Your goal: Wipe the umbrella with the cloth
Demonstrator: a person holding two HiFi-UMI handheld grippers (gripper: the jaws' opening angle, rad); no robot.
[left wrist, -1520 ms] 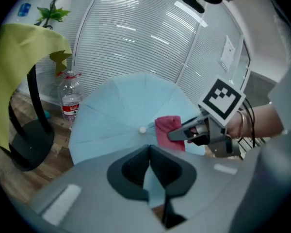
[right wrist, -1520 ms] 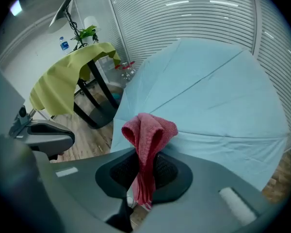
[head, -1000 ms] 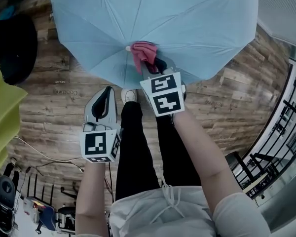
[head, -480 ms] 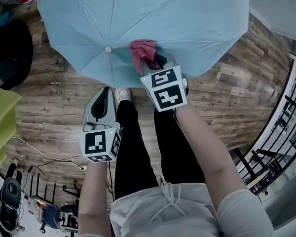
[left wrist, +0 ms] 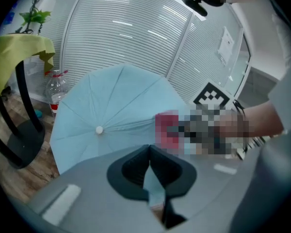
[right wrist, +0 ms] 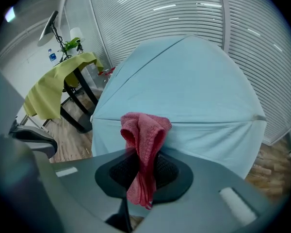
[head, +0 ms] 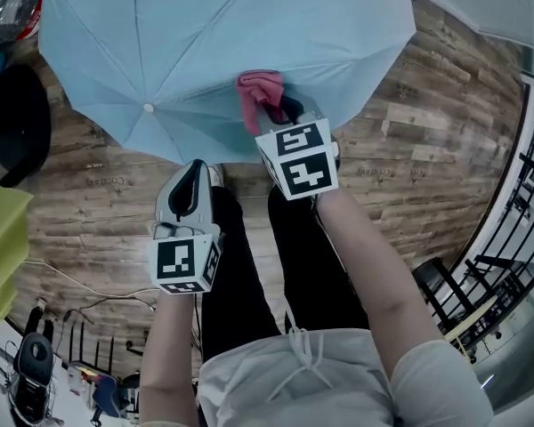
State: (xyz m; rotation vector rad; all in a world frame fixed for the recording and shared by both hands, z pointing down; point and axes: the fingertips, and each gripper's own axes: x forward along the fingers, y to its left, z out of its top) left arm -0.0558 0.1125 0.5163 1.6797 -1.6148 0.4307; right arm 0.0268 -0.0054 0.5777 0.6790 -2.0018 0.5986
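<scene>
Umbrella [head: 214, 43] open over plank floor [head: 418, 140]; right hand-held gripper [head: 280, 111] clamps cloth [head: 258, 85], left one [head: 194, 169] closed.

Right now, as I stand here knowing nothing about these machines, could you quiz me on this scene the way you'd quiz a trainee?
1. Short answer: what is the right claw clamped on?
2. True or false: the light-blue fabric umbrella is folded shut.
3. Pick one: the floor under the person is A) wood-look planks, B) grey carpet, C) white tiles.

Key:
1. A pink terry cloth, bunched between the claw's two jaws.
2. False: its canopy is spread wide open.
3. A.
</scene>
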